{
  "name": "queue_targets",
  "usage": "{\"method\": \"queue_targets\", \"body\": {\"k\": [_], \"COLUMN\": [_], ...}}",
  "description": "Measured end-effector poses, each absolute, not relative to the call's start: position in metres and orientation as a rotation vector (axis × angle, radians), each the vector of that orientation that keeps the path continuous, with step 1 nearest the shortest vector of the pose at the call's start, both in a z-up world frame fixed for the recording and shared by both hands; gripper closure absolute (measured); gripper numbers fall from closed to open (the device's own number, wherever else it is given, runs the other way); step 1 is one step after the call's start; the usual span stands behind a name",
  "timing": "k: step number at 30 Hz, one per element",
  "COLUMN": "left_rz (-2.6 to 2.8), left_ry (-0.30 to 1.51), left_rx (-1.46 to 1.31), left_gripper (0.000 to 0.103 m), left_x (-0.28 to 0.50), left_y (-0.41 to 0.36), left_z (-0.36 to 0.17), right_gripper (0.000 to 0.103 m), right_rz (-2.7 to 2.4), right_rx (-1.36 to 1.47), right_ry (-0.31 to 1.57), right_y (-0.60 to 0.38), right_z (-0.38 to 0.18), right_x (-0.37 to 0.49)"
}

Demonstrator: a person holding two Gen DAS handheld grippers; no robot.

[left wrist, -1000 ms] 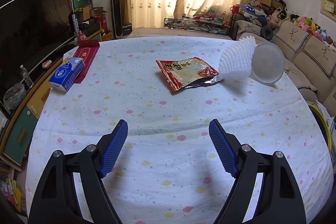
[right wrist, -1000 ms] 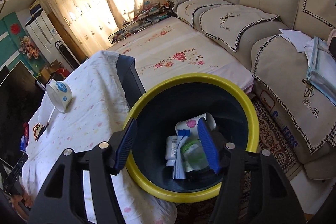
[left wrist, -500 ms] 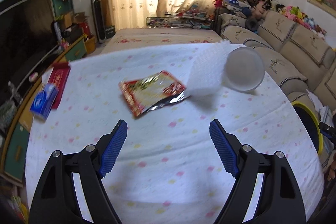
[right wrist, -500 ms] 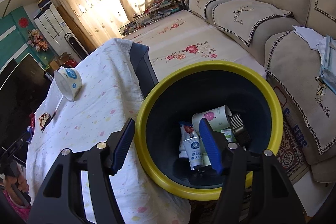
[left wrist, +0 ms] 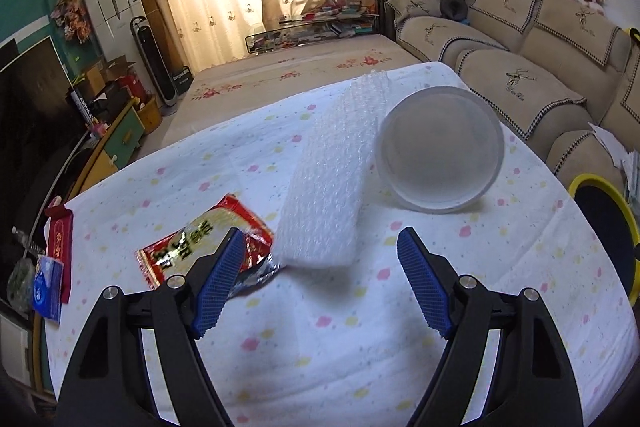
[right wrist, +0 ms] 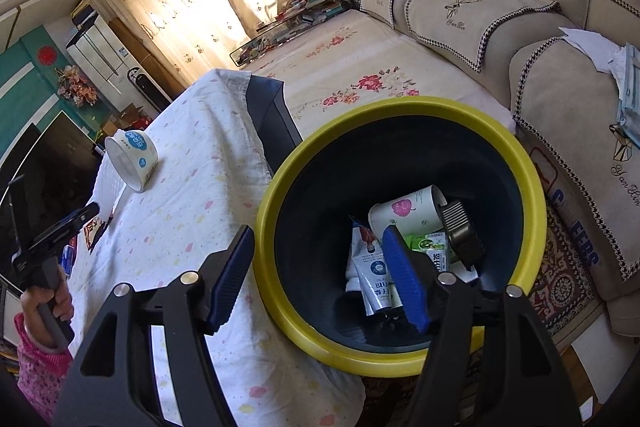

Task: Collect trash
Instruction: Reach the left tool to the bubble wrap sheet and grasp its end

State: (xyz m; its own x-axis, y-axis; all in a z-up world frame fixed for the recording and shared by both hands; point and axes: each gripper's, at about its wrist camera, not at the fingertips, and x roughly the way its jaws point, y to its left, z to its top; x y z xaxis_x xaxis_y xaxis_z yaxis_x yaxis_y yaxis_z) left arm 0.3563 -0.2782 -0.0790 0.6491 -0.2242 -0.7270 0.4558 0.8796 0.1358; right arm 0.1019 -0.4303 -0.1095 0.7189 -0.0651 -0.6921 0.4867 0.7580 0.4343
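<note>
On the dotted tablecloth [left wrist: 320, 355] lie a red snack packet [left wrist: 192, 247], a white bubble-wrap sheet [left wrist: 332, 179] and a white bowl [left wrist: 440, 151] tipped on its side. My left gripper [left wrist: 320, 247] is open and empty, just short of the bubble wrap, its left finger over the packet's edge. My right gripper [right wrist: 319, 239] hangs open and empty over the yellow-rimmed dark bin [right wrist: 400, 107]. Inside the bin lie a paper cup [right wrist: 408, 211], tubes [right wrist: 374, 279] and a dark tray [right wrist: 460, 235].
The bin [left wrist: 604, 223] stands off the table's right edge, beside a beige sofa [left wrist: 520, 75]. A blue tissue pack [left wrist: 46, 287] and a red box [left wrist: 58, 247] lie at the table's left edge. A hand in a pink sleeve [right wrist: 40, 343] holds the left gripper [right wrist: 68, 223].
The left gripper has swept right and forward across the table; the packet, bubble wrap and bowl are now much closer. The right gripper has stayed over the bin.
</note>
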Motion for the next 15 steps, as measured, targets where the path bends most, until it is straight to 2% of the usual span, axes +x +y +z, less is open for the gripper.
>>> {"method": "queue_targets", "body": {"k": [7, 13, 15], "left_rz": [-0.375, -0.384, -0.388], "left_ry": [0.782, 0.817, 0.817], "left_rx": [0.362, 0.34, 0.341], "left_gripper": [0.035, 0.055, 0.065], "left_x": [0.381, 0.399, 0.402], "left_y": [-0.296, -0.296, -0.296], "left_z": [-0.09, -0.096, -0.096], "right_gripper": [0.04, 0.04, 0.04], "right_rz": [-0.317, -0.307, -0.304], "right_rx": [0.662, 0.672, 0.675], "right_ry": [0.718, 0.723, 0.725], "right_y": [-0.433, -0.433, -0.433], "right_z": [-0.115, -0.119, -0.121], "right_x": [0.103, 0.104, 0.104]}}
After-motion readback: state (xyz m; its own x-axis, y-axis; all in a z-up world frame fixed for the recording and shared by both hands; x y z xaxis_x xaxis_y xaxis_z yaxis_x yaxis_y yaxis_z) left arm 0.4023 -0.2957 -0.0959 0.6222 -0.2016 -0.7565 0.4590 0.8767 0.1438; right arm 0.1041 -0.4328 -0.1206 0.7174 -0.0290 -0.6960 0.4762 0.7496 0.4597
